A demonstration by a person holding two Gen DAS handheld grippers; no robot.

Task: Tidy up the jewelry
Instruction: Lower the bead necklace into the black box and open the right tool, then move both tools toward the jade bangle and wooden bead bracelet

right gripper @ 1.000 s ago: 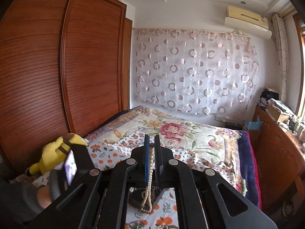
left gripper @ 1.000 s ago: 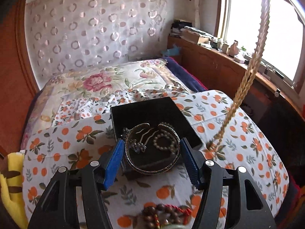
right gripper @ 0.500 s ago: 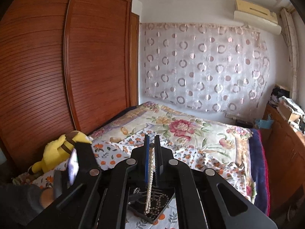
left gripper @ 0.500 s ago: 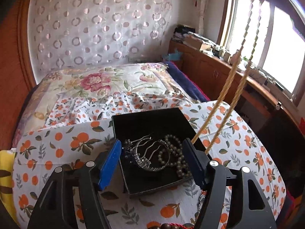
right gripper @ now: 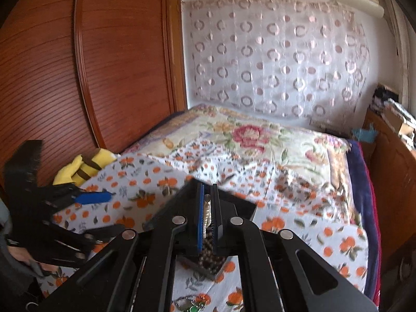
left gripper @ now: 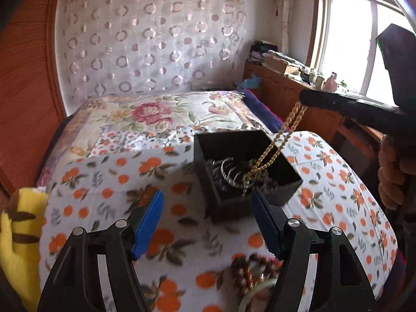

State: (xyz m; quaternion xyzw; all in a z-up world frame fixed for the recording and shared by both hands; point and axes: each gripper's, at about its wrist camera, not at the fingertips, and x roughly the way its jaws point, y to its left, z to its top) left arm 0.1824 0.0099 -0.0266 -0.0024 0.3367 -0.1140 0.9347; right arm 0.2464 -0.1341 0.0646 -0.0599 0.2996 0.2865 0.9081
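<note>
A black jewelry box (left gripper: 283,171) sits on the orange-print bedspread and holds a silver bangle (left gripper: 228,169), a comb and beads. My right gripper (right gripper: 207,209) is shut on a pale beaded necklace (right gripper: 207,212). In the left wrist view the necklace (left gripper: 275,148) hangs from the right gripper's tip (left gripper: 304,98) with its lower end inside the box. My left gripper (left gripper: 208,223) is open and empty, just in front of the box. The box (right gripper: 244,208) is mostly hidden behind the right gripper's fingers.
Brown and red bead bracelets (left gripper: 254,267) and a pale bangle lie near the front edge. A green-stone piece (right gripper: 192,303) lies close by. A yellow plush toy (left gripper: 18,247) sits at the left. A wooden wardrobe (right gripper: 78,78) stands left, a wooden cabinet (left gripper: 286,98) right.
My right gripper has come down, and the necklace's lower end now rests in the box. My left gripper has pulled back and to the left, away from the box.
</note>
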